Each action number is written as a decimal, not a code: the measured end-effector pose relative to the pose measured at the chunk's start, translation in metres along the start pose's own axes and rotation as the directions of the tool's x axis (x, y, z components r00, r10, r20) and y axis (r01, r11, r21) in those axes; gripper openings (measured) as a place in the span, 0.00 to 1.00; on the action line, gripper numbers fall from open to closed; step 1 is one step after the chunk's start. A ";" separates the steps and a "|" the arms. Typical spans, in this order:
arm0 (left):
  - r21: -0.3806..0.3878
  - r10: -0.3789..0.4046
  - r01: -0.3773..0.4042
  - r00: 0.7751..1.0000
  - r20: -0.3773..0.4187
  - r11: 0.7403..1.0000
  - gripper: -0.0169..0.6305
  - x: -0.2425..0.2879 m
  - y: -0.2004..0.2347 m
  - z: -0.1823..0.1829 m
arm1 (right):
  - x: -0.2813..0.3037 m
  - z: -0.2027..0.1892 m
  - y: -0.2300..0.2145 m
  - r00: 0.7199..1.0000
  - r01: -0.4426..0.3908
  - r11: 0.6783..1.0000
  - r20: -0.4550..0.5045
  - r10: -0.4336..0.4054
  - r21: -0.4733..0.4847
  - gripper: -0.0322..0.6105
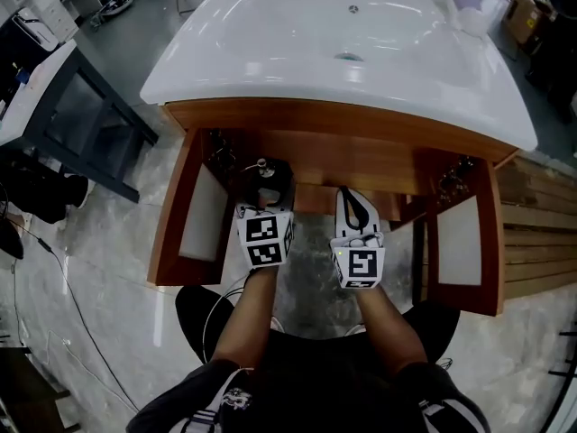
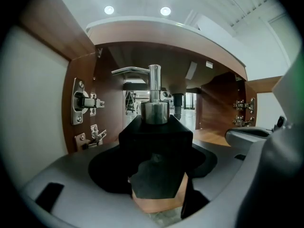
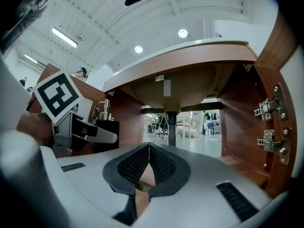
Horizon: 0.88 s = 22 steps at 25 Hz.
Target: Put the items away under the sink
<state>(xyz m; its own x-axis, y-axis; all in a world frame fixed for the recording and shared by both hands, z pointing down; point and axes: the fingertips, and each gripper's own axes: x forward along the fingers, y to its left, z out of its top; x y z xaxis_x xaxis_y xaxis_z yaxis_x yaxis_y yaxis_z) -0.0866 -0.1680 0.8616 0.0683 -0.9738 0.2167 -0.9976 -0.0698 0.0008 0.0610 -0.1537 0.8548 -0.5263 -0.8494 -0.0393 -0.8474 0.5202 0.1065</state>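
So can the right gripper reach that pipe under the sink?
Probably yes. The cupboard doors are open and the right gripper points straight at the pipe with nothing between them. Its jaws are shut and empty.

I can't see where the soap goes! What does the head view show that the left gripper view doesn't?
Only the head view shows the white sink top from above and the person's arms. Only the left gripper view shows the silver door hinges, the drain pipe under the sink and two ceiling lights. Both show the black pump bottle held in the left tongs, and the open wooden cabinet.
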 end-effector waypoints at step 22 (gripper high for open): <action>0.045 -0.003 0.004 1.000 -0.027 0.999 0.50 0.090 0.006 0.026 | -0.008 -0.002 -0.009 1.000 -0.016 1.000 0.000 0.016 0.009 0.08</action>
<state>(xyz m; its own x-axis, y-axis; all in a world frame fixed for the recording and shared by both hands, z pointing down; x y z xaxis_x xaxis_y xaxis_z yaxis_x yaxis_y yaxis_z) -0.0857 -0.2612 0.8560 0.0704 -0.9675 0.2431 -0.9957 -0.0830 -0.0420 0.0734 -0.1516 0.8558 -0.5402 -0.8407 -0.0375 -0.8392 0.5348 0.0981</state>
